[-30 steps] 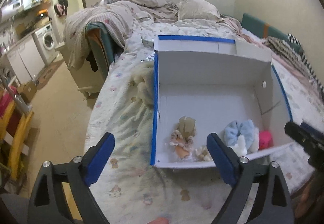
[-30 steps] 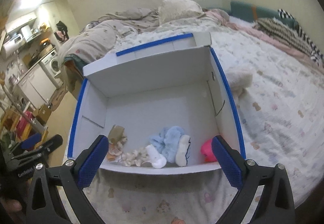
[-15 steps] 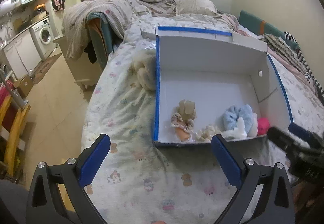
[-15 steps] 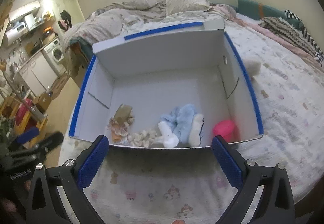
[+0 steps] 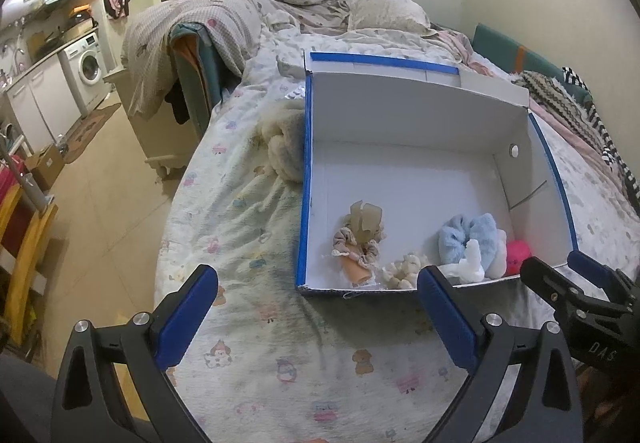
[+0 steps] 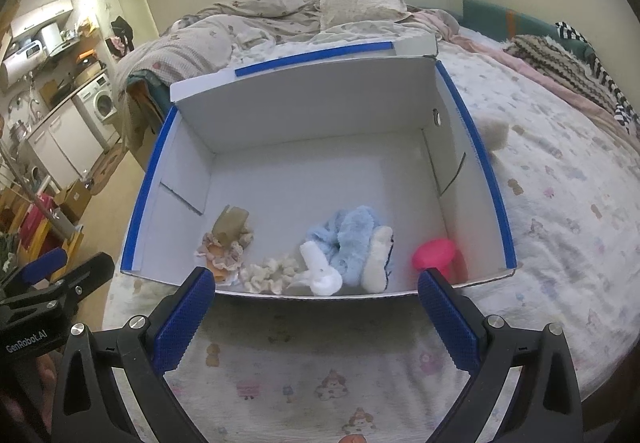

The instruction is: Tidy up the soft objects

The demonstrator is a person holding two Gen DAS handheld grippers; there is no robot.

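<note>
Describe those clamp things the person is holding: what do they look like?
Both are alike: the left gripper and right gripper have black triangular plastic frames with silver screws and two fingers faced with textured blue pads. White GenRobot.AI lettering marks the left gripper's body.

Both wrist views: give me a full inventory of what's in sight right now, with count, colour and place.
Cardboard box: one, white with blue edging, open on the bed.
Fluffy scrunchie: one, light blue, box floor near the front wall.
White socks: about two, beside the blue scrunchie.
Pink item: one, front right corner of the box.
Beige frilly items: a small cluster, front left of the box.
Cream scrunchie: one, against the front wall.
Cream fluffy pieces: one either side of the box, on the bed.
Bedsheet: pale, cartoon print.
Washing machine: one, white, far left.
Left gripper: open, empty.
Right gripper: open, empty.
</note>
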